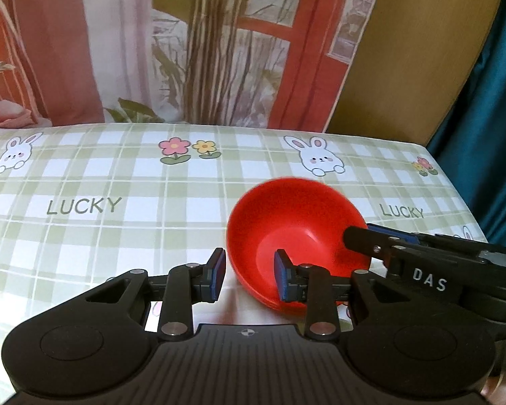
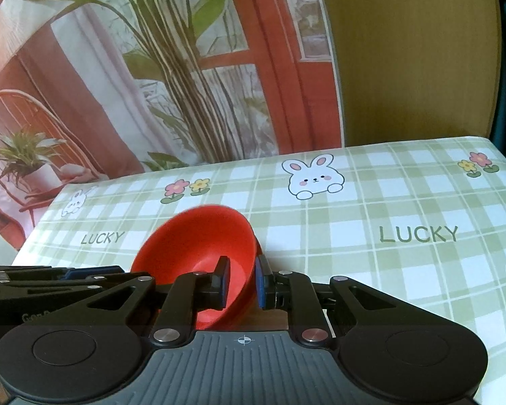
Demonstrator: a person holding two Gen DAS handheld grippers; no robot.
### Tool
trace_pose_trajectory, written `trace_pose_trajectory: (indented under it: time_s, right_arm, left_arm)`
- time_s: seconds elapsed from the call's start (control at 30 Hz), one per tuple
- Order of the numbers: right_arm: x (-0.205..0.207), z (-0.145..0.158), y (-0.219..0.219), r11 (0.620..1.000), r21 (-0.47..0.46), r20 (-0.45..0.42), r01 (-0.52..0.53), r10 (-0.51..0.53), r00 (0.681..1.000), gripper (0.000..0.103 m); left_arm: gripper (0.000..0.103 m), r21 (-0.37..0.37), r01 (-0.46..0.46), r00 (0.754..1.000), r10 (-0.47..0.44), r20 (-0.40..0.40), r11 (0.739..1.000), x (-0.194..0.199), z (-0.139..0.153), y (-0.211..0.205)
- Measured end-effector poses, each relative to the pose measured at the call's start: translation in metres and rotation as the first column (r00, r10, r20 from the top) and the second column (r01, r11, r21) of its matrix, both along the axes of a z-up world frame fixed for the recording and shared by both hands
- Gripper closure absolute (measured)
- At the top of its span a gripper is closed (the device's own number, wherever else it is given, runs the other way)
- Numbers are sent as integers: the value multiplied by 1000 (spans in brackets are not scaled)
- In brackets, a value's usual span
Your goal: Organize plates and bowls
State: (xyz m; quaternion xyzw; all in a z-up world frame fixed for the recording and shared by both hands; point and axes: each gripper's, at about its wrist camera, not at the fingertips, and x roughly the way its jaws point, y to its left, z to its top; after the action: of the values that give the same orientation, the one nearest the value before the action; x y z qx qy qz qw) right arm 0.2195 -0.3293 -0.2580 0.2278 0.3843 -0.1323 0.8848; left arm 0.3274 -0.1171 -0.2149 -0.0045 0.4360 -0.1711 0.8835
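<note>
A red bowl (image 1: 297, 233) sits tilted over the checked tablecloth, its opening turned toward my left gripper. My left gripper (image 1: 249, 275) is open and straddles the bowl's left wall. One of its pads (image 1: 281, 278) is inside the bowl and the other is outside, and neither presses on the wall. In the right wrist view, my right gripper (image 2: 243, 280) is shut on the right wall of the red bowl (image 2: 199, 246), one pad inside and one outside. I cannot tell whether the bowl's underside touches the cloth.
The table (image 1: 118, 185) carries a green checked cloth with rabbits, flowers and the word LUCKY. A printed backdrop (image 1: 185, 50) hangs right behind its far edge. A wooden panel (image 1: 404, 50) and a teal curtain (image 1: 489, 118) stand past the table's right corner.
</note>
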Motion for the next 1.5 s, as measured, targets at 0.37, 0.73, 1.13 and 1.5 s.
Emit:
trace_pose_trajectory:
  time_s: [0.37,0.73,1.13,1.5]
  right_arm:
    - [-2,-13,-9,999,42,-19,30,-29,999,87]
    - [2,-25,-16,991,128,-16,36,-34,999,87]
    - [-1,-10,-13,992,124,15,35,-37,999,90]
    - [-20,34,4,996,87,74,18,-24,997,90]
  left_arm:
    - [67,-50,-54,997,51,-52,997,13,-14,6]
    - [68,-95,-77,993,67,-100,992,23,-30,5]
    - [81,-115,-65,997,59,-55,991,19,-16,1]
    - [81,-117,-61,997,65,29,991,-21,31,8]
